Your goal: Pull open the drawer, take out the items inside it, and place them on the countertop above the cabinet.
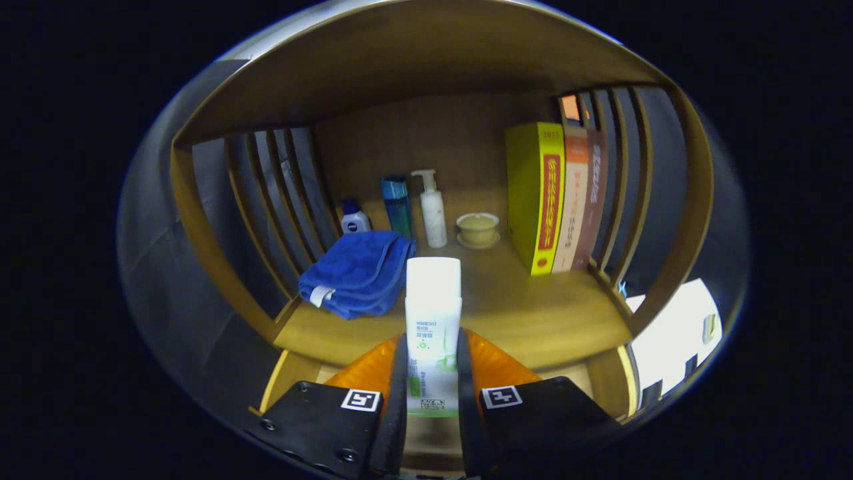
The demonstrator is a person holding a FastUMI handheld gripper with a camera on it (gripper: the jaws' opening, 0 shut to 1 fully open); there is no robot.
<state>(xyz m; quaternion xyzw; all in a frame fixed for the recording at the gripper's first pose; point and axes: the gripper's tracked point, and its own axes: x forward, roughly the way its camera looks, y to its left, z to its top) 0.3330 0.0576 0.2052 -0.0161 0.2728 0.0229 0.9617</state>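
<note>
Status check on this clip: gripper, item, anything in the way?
Gripper shut on white tube with green label, cap up. Tube over wooden countertop. Folded blue towel close beside it.

A folded blue towel [356,272] lies on the wooden shelf [533,313] near a small blue-capped bottle [354,219], a teal bottle [397,204], a white pump bottle [433,209] and a lidded cup [477,229], with 3 books [556,197] standing upright against the slatted side.
</note>
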